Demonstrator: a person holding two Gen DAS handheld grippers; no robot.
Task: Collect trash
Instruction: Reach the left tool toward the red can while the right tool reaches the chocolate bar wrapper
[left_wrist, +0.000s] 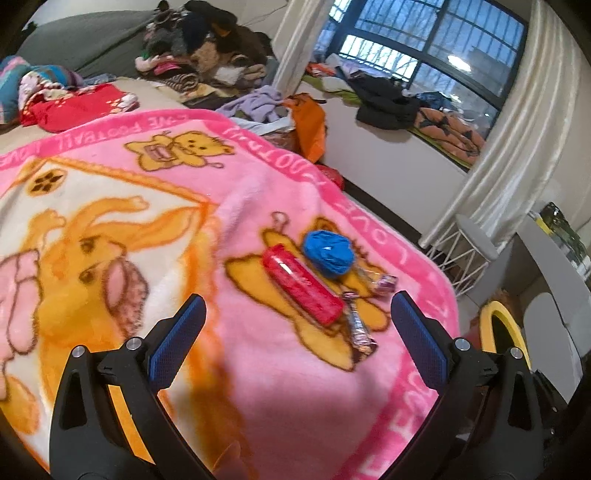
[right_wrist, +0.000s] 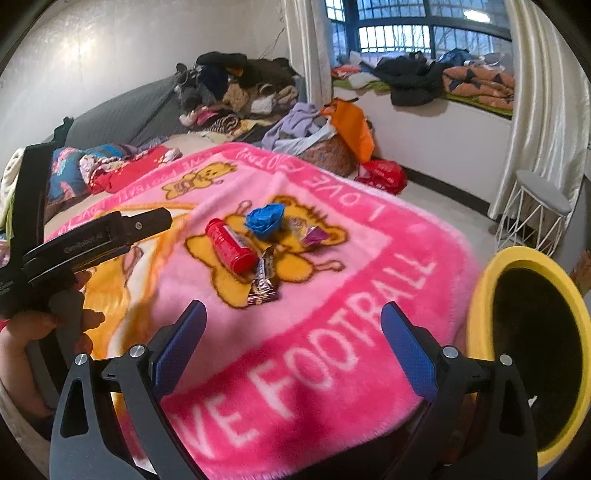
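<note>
In the left wrist view, the left gripper (left_wrist: 297, 317) is seen with jaws spread and empty, the trash right of centre: a red tube (left_wrist: 301, 284), blue wad (left_wrist: 327, 252) and candy wrappers (left_wrist: 357, 325) on a pink blanket (left_wrist: 236, 206). In the right wrist view, the right gripper (right_wrist: 291, 332), jaws likewise spread, is shown below the same pile, a yellow-rimmed bin (right_wrist: 480, 317) at right. The soft fleece could be pinched along with a flat wrapper.

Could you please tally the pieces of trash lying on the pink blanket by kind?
Red tube: 1
Blue crumpled wad: 1
Candy wrappers: 2, one dark, one purple
Total: 4
</note>
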